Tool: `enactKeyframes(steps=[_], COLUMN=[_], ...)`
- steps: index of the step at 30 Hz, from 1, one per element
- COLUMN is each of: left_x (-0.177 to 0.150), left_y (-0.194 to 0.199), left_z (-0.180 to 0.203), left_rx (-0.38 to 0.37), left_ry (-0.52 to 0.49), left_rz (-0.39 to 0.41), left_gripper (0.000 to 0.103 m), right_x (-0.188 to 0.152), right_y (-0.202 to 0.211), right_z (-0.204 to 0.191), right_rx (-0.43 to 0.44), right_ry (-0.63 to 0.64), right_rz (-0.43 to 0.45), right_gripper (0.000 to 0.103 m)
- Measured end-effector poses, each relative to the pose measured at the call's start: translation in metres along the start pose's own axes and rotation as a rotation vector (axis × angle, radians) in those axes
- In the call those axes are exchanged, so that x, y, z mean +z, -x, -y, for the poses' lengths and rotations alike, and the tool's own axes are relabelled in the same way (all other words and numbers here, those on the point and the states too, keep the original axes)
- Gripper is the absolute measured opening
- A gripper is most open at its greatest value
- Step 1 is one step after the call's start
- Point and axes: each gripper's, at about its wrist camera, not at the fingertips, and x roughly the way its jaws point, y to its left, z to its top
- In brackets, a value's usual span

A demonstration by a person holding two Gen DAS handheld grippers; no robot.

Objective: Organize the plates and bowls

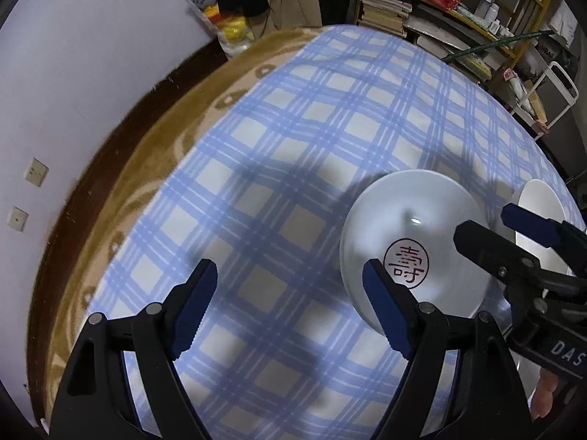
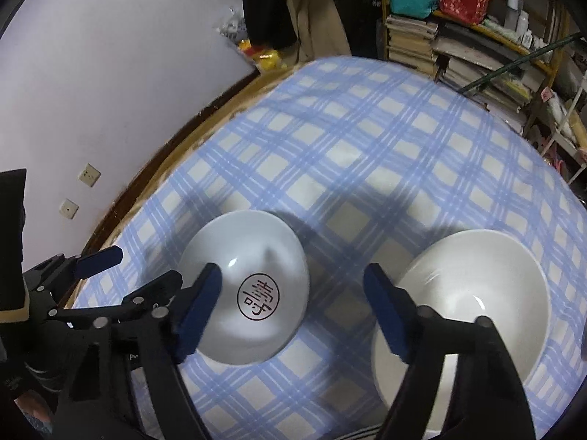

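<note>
A lived-in home room: a bed with a blue plaid sheet (image 2: 367, 154) over a tan blanket (image 1: 154, 168), a crowded shelf (image 2: 477, 55) of stacked books and bottles, hanging clothes (image 2: 293, 7), wall sockets (image 2: 89, 174).

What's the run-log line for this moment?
left gripper: open, empty | right gripper: open, empty | pale bowl with red stamp, plain white bowl: apart, side by side on blue plaid cloth | stacking: not started

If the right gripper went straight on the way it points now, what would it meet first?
Probably the checked cloth between the two bowls: the right gripper is open, with the marked bowl to one side and the plain bowl to the other. Depth is unclear.
</note>
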Motion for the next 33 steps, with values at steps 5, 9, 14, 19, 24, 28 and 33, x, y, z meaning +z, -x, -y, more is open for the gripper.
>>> enactKeyframes(steps=[5,9,14,19,24,28,33], left_x=[0.002,0.004,0.004,0.006,0.008,0.006,0.012], left_y=[-0.01,-0.018,-0.024,-0.027,-0.017,0.002,0.033], left_z=[-0.005,-0.003,0.007,0.02,0.025,0.025,0.03], left_rx=[-0.056,-0.082,-0.104,-0.139,-0.083,-0.059,-0.066], left_ry=[0.031,0.01,-0.047,-0.06,-0.052,-0.072,-0.075], left_rz=[0.012,0.002,-0.022,-0.097,-0.101,-0.073,-0.011], left_gripper=[0.081,0.08,0.04,0.012,0.012,0.012,0.012], right_x=[0.001,-0.001,-0.005,-0.006,-0.008,-0.009,-0.005], right_y=[-0.015,-0.024,-0.03,-0.028,-0.021,-0.008,0.016], right_z=[-0.001,-0.001,0.003,0.002,-0.004,-0.008,-0.004], right_rx=[-0.028,-0.041,-0.034,-0.008,-0.01,0.01,0.035], right_ry=[0.015,0.022,-0.005,-0.022,0.003,0.019,0.017], right_rz=[-0.046,-0.088,-0.11,-0.106,-0.093,-0.07,-0.022], right_gripper=[0.054,0.025,0.011,0.01,0.01,0.009,0.009])
